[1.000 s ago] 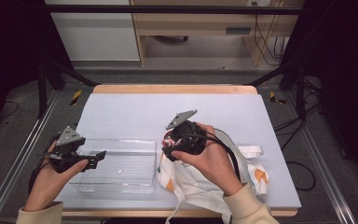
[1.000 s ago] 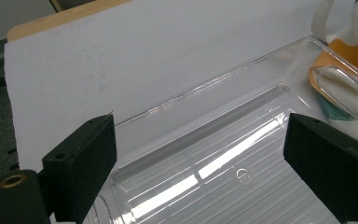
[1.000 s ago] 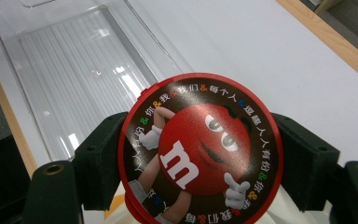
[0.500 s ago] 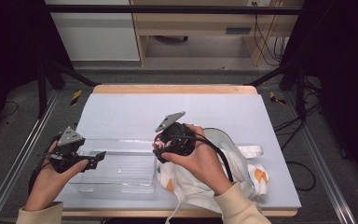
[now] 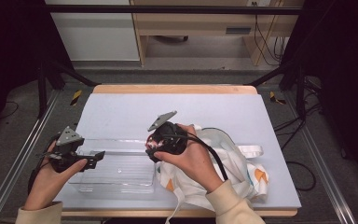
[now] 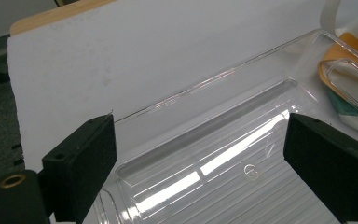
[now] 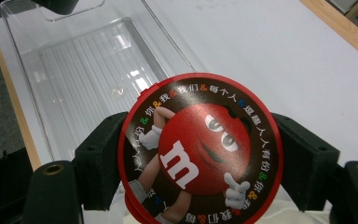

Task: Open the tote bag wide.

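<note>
Right gripper (image 7: 200, 154): closed on a round red candy tin (image 7: 200, 151), held beside the clear plastic tray (image 5: 116, 179).
Left gripper (image 6: 200, 154): jaws wide apart, nothing held, over the tray.

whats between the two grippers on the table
The clear plastic tray spans that gap in the high view, left gripper at one end, right gripper holding the red tin at the other.

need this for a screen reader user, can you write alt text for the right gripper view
A round red candy tin with a cartoon red character on its lid is clamped between the right gripper's two black jaws. Behind it, a clear plastic tray sits empty on the white table.
</note>
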The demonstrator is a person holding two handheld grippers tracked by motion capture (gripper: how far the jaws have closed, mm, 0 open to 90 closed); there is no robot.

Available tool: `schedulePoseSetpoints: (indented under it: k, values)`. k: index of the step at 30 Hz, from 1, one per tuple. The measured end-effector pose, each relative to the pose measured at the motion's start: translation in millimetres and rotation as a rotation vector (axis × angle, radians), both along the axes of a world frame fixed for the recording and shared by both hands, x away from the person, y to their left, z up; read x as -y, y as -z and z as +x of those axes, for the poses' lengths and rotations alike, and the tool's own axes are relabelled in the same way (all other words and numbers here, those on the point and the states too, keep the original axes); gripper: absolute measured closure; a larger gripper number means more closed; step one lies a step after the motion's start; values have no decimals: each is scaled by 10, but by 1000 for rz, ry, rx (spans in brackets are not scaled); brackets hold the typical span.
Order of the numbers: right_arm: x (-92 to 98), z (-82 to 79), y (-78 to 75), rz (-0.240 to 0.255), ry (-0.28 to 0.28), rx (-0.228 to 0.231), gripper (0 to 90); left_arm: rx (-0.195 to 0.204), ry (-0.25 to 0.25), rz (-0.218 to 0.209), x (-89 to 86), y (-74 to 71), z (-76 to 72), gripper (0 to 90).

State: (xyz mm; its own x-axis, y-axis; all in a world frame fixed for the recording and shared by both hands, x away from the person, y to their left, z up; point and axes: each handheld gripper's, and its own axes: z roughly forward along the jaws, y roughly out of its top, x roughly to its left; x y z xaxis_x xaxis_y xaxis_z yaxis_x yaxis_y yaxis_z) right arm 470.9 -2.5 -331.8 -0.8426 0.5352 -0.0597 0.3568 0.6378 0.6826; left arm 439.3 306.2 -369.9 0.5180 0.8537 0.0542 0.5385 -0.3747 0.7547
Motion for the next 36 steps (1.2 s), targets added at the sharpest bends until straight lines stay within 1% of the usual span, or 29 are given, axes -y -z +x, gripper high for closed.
schedulePoseSetpoints:
  k: [1,5,6,9,24,32,36]
  values:
    - [-11,-1,-1,-3,0,0,258,3,1,-7,3,-1,0,95]
    - [-76,-5,11,-5,-22,-2,258,3,6,-9,-3,-8,0,94]
    - [-91,-6,14,-8,-25,-4,258,1,6,-4,-14,-12,-1,94]
    - [-137,-3,24,-6,-37,-11,258,6,-3,-12,-36,-16,-3,94]
    - [-230,9,60,-18,-52,-15,258,10,6,-17,-34,-35,-8,92]
    - [-290,3,89,-16,-56,-22,258,12,11,-19,-32,-45,-15,92]
    - [-325,2,91,-13,-64,-16,258,14,9,-22,-36,-54,-20,92]
